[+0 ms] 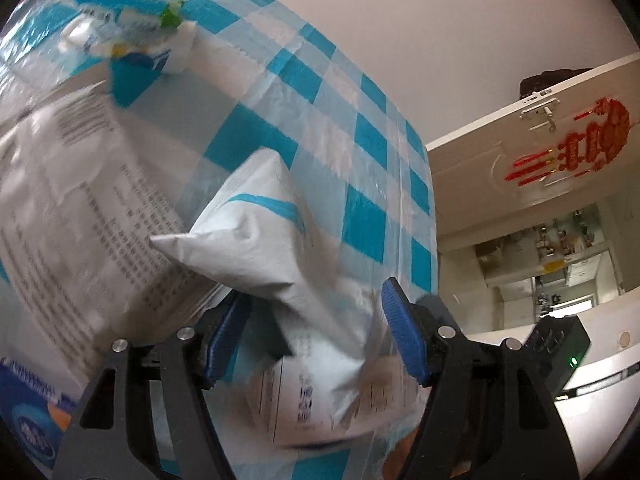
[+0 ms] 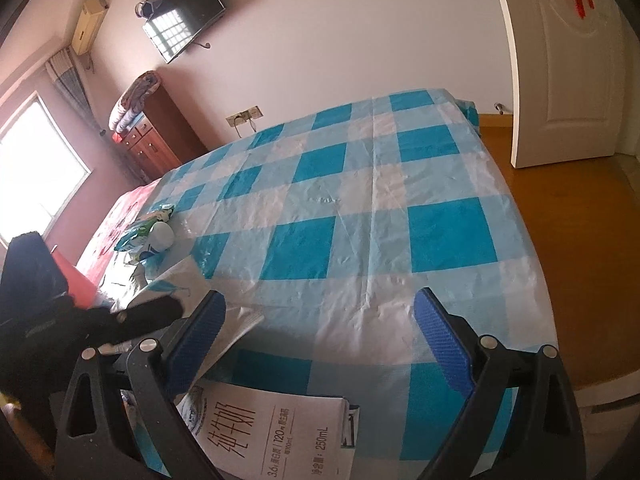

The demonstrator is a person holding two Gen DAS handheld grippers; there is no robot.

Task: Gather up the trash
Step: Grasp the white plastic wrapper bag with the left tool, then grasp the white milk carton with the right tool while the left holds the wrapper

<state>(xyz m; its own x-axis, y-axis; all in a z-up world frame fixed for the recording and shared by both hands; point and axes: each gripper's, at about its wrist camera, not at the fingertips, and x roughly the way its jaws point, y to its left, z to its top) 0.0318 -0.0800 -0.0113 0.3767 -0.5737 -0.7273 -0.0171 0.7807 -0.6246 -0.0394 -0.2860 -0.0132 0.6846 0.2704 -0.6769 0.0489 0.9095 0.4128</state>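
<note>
In the left wrist view my left gripper is open, its blue pads either side of a crumpled white plastic wrapper that lies between them on the blue-and-white checked cloth. A printed white packet lies to its left. More crumpled trash lies farther off. In the right wrist view my right gripper is open and empty above the cloth. A white milk carton lies just below it. The small trash pile sits at the cloth's left edge.
A blue box sits at the lower left. A white door and wooden floor lie right of the bed. A wooden cabinet and wall TV stand behind. The left gripper's black body reaches in at left.
</note>
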